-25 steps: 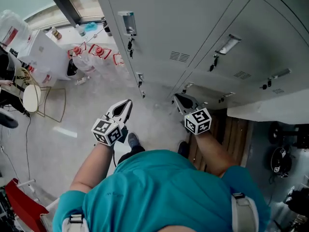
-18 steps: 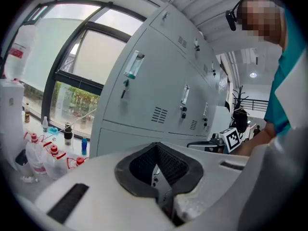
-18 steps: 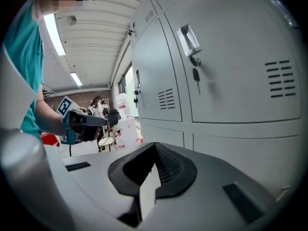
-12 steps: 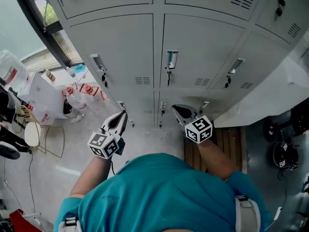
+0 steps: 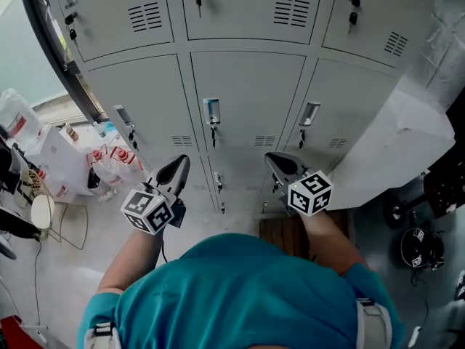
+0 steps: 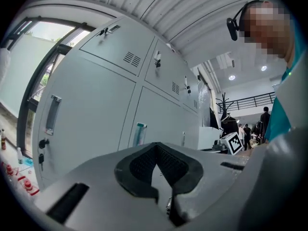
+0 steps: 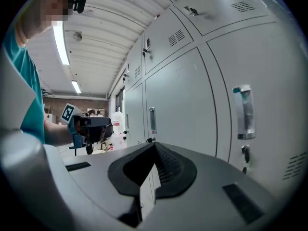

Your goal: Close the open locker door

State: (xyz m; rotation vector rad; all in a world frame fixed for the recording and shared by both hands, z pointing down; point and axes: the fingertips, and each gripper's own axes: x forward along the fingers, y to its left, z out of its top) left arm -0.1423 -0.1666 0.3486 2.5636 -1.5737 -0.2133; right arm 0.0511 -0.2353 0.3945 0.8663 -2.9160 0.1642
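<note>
Left hand-held gripper, right hand-held gripper: shut, empty, left of door; risk of glancing push, door rebounding.

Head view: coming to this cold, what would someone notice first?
The bank of grey lockers fills the top of the picture, and at the right one open door stands out from it. Just in front of the lockers, the left gripper and the right gripper are held up side by side, both with jaws shut and empty, over the person's teal shirt.
</note>
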